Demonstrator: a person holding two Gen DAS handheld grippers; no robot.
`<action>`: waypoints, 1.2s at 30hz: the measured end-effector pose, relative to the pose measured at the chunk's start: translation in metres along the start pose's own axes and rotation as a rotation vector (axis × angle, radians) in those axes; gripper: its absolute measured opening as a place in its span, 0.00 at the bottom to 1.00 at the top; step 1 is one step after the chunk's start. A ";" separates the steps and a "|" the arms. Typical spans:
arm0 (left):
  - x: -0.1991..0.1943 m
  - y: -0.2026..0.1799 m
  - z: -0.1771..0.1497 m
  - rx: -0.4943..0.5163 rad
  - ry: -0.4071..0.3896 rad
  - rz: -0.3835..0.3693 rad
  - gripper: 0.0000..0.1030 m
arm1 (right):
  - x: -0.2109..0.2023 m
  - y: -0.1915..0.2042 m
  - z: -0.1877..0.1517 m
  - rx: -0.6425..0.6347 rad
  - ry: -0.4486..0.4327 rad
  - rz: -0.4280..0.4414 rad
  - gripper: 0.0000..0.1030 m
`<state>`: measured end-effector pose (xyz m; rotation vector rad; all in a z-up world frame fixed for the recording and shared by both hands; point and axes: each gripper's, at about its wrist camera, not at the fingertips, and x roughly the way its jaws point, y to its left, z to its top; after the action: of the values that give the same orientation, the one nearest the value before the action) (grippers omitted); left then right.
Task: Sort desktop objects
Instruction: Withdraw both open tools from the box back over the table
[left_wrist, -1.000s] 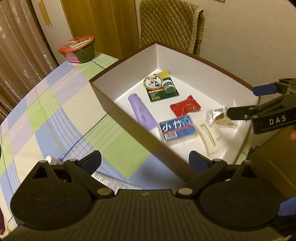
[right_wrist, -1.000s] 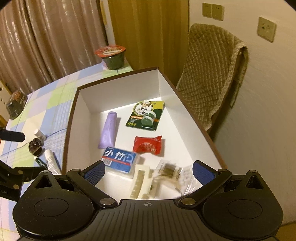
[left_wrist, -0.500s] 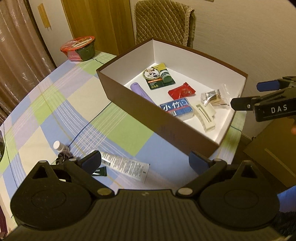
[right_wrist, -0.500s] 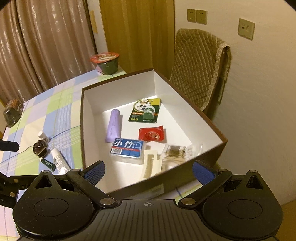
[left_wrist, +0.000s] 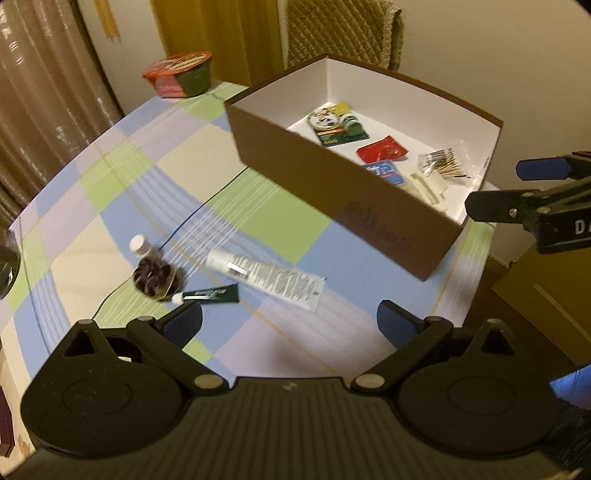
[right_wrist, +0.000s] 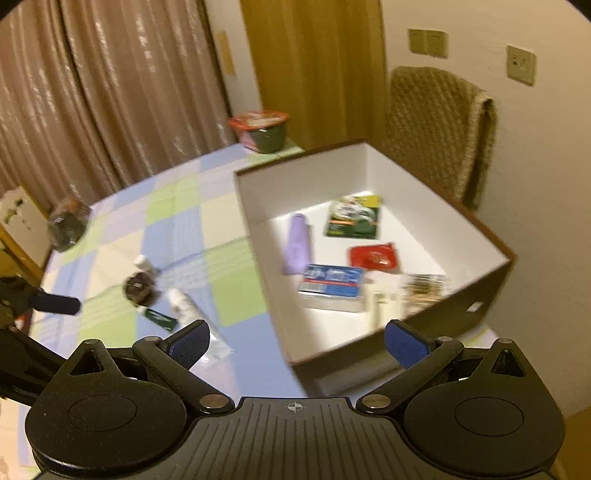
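A brown box (left_wrist: 332, 184) with white inside walls (right_wrist: 306, 184) holds a purple tube (right_wrist: 295, 247), a green card (left_wrist: 338, 125), a red packet (left_wrist: 382, 149), a blue pack (right_wrist: 332, 282) and a bag of swabs (left_wrist: 443, 166). On the checked cloth lie a white tube (left_wrist: 266, 277), a small green tube (left_wrist: 210, 295), a dark scrunchie (left_wrist: 155, 277) and a small white-capped bottle (left_wrist: 139, 245). My left gripper (left_wrist: 290, 326) hangs open above the white tube with nothing in it. My right gripper (right_wrist: 297, 341) is open and empty near the box's front corner.
A red-lidded bowl (left_wrist: 181, 75) stands at the table's far edge. A dark container (right_wrist: 68, 223) sits at the left edge. Behind the box is a chair with a quilted cover (right_wrist: 439, 125). Curtains (right_wrist: 110, 92) hang behind the table.
Both grippers have pulled back and away from the box. The left view has swung left so the loose items on the cloth now show. Both stayed open and empty.
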<state>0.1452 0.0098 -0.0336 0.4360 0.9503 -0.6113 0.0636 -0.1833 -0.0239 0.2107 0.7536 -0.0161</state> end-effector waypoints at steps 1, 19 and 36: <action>-0.001 0.005 -0.004 -0.014 0.004 0.002 0.97 | 0.000 0.005 -0.001 -0.003 -0.006 0.012 1.00; 0.005 0.094 -0.058 -0.288 0.075 0.125 0.97 | 0.063 0.063 -0.005 -0.154 0.086 0.115 1.00; 0.052 0.114 -0.036 -0.386 0.097 0.151 0.92 | 0.095 0.046 0.024 -0.187 0.106 0.118 1.00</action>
<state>0.2201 0.1017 -0.0872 0.1899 1.0890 -0.2617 0.1529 -0.1367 -0.0630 0.0775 0.8422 0.1782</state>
